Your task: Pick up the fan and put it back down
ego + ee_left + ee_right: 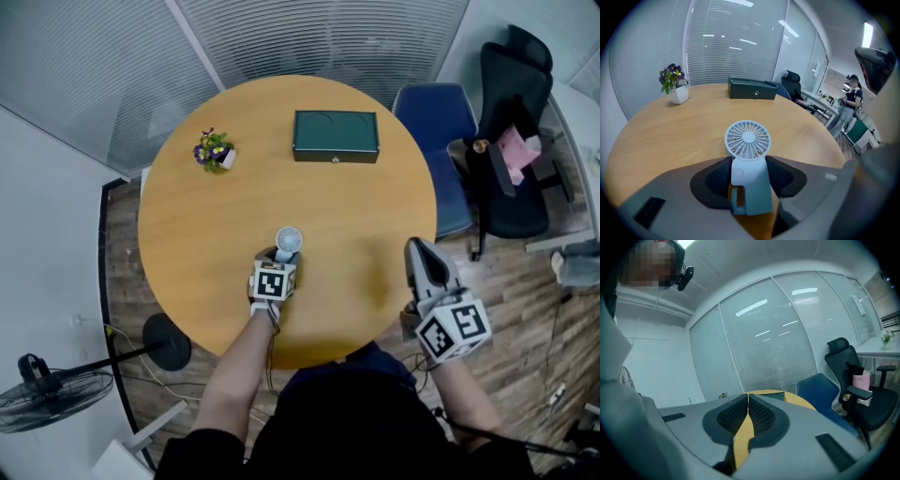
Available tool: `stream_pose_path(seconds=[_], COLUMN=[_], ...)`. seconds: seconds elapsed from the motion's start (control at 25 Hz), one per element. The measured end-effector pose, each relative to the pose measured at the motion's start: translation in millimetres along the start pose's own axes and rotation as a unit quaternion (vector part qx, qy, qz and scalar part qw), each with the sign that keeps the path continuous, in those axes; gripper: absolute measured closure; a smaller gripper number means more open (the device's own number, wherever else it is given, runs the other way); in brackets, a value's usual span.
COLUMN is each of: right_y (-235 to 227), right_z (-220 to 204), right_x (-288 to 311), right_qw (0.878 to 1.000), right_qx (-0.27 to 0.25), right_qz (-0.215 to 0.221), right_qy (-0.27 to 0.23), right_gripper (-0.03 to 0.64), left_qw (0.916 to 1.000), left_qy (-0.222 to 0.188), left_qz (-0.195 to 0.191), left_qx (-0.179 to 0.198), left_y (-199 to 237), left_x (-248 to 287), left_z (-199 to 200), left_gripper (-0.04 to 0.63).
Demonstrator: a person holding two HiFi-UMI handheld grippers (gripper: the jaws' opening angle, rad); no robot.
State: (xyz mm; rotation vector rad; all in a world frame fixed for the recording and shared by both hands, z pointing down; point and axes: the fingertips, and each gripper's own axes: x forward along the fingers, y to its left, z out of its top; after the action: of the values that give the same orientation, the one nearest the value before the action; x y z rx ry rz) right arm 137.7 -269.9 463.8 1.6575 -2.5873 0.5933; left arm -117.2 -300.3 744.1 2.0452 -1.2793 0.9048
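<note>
Right gripper (748,404) sits closest, tip just over the near right edge of the surface (206,234), body hanging off past the edge. Jaws are clenched pad to pad with nothing between them, and it points almost level, out across the room.

Left gripper (278,258) is over the near edge, slightly left of centre and angled steeply down. It's grasping the fan (748,139): the dark pads press both sides of the pale blue body, and the round white grille sticks out past the jaw tips, facing the camera. Fan is upright. Can't tell if its base touches the surface or is just off it.

Rest of the surface: dark green box (336,136) near the far edge, a bit right of centre, lid closed. Small pot of purple flowers (215,150) near the far left edge. Both are well apart from the fan.

Off the surface on the far right: blue chair (436,122) tucked against the edge, black office chair (516,141) beyond it.
</note>
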Motion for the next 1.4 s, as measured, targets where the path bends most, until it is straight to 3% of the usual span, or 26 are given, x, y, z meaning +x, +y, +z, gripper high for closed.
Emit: stream_pose_path(seconds=[0.52,0.68,1.16,1.4], right_y=[4.7,4.8,26.4,45.8], right_z=[0.6,0.9,3.8,6.1], right_x=[1.6,0.5,-5.9,-6.4], right_qw=[1.000,1.000,1.000,1.000], right_qx=[0.002,0.003,-0.004,-0.017], right_qz=[0.003,0.002,0.012,0.016], right_qy=[-0.003,-0.003,-0.009,-0.009], right_gripper=[0.604,0.604,0.606,0.609], left_qw=[1.0000,0.9996,0.9990,0.9931], left_qy=[0.002,0.020,-0.035,-0.102], left_qz=[-0.004,-0.014,0.007,0.010], left_qx=[0.000,-0.012,-0.026,-0.058], left_y=[-3.3,-8.6,10.5,21.1], left_x=[0.6,1.3,-43.5,-93.1], left_z=[-2.1,-14.3,-6.1,10.1], left_gripper=[0.376,0.336,0.316,0.316])
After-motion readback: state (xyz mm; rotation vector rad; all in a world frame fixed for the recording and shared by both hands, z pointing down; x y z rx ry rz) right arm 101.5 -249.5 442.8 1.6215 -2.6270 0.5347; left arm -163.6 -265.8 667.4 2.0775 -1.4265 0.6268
